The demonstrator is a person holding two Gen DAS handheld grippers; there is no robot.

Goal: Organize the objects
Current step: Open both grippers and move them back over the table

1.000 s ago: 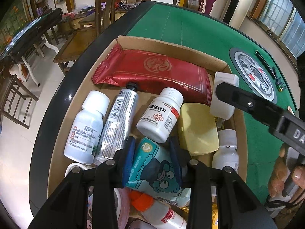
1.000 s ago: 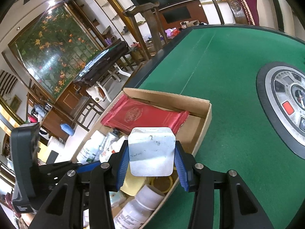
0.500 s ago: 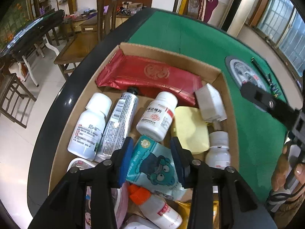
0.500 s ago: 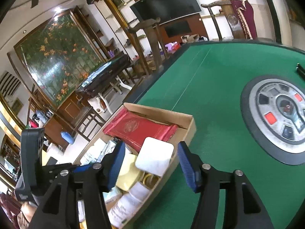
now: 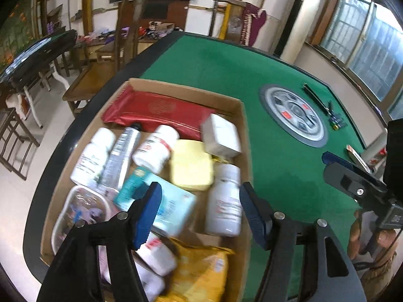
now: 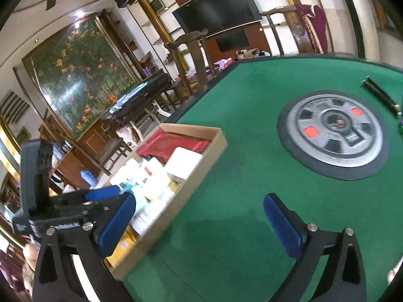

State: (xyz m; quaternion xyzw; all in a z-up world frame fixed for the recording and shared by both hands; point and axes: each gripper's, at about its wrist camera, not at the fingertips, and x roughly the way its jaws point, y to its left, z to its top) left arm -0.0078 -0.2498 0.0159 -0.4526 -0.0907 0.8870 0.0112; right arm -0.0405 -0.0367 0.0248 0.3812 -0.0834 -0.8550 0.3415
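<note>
Beside cardboard box (image 5: 245, 136) (packed full): round grey panel (image 5: 293, 114), black sticks (image 5: 316, 98).

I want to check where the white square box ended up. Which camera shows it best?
The left wrist view: the white square box lies tilted in the cardboard box, by the red packet. The right wrist view shows it smaller and blurred.

My left tool (image 5: 199, 209) has just opened, empty, above the cardboard box (image 5: 245, 136) of bottles on the green worktop (image 5: 226, 70).
</note>
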